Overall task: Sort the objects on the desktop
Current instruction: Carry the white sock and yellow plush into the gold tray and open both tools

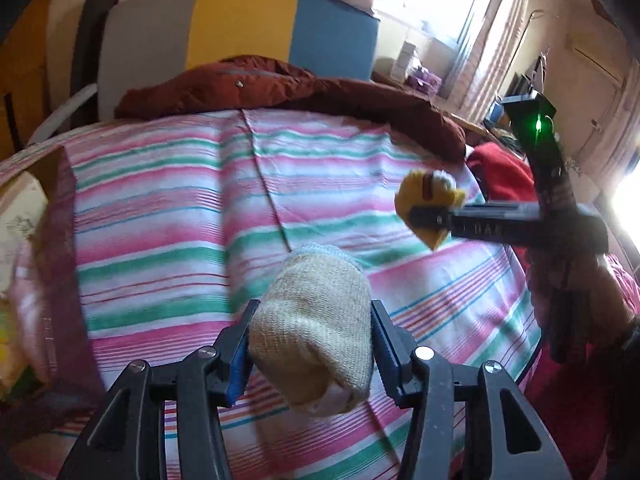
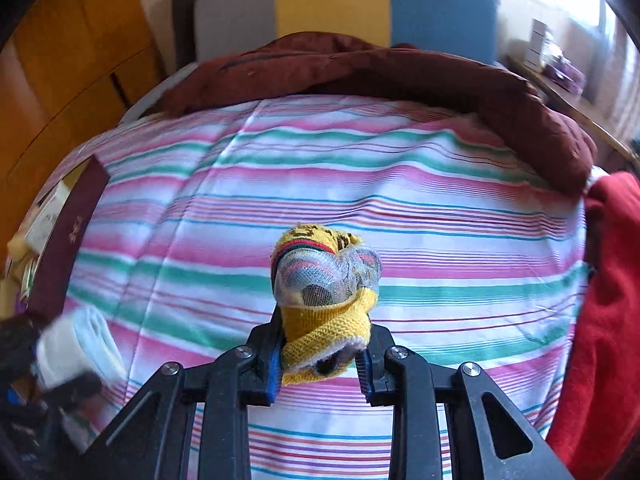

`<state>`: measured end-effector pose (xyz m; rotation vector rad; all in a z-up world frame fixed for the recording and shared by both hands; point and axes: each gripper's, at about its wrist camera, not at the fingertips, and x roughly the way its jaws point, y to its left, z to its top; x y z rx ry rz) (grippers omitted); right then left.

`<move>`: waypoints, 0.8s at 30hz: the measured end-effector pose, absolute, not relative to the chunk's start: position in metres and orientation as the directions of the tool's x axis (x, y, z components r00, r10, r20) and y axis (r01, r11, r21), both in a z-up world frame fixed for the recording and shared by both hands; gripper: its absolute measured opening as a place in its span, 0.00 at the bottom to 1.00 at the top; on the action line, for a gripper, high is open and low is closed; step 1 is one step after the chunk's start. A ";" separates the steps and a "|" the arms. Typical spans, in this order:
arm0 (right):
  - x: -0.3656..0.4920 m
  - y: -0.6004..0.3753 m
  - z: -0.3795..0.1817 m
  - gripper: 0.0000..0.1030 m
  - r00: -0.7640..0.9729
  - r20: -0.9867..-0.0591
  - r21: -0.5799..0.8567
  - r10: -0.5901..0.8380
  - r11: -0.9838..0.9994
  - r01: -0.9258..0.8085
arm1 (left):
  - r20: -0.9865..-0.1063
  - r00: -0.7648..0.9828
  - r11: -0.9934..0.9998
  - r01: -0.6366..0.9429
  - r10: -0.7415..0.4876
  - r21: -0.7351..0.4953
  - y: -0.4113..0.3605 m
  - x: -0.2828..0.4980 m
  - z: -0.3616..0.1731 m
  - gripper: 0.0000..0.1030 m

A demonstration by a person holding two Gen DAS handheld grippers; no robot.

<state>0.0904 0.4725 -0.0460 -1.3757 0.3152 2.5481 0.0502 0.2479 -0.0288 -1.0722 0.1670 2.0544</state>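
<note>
Left wrist view has the left gripper (image 1: 312, 344) clamped on a rolled beige knit sock (image 1: 316, 328), while the right gripper (image 2: 320, 360) pinches a yellow patterned sock bundle (image 2: 326, 296), both lifted off the striped bedsheet (image 2: 440, 240), probably for sorting.

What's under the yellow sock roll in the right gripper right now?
The yellow sock roll, clamped in the right gripper, hangs above the striped bedsheet; only sheet shows around it. The patch directly beneath is covered by the roll and gripper.

A striped bedsheet (image 2: 320, 184) carries a maroon jacket (image 2: 400, 76) and red garment (image 2: 608, 280).
</note>
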 end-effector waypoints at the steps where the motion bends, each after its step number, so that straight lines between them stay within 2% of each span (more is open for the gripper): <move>1: 0.091 0.465 -0.046 0.29 -0.530 -0.843 0.077 0.091 -0.955 -0.287 | -0.737 -0.333 -0.680 -0.697 0.588 -0.228 0.244 0.049 -0.026 0.51; 13: 0.084 0.423 -0.033 0.29 -0.530 -0.848 0.125 0.025 -0.961 -0.246 | -0.699 -0.488 -0.783 -0.599 0.524 -0.168 0.184 0.035 0.009 0.51; 24: 0.052 0.333 -0.004 0.29 -0.596 -0.795 0.198 -0.108 -0.976 -0.088 | -0.681 -0.609 -0.885 -0.449 0.406 -0.125 0.119 0.012 0.019 0.51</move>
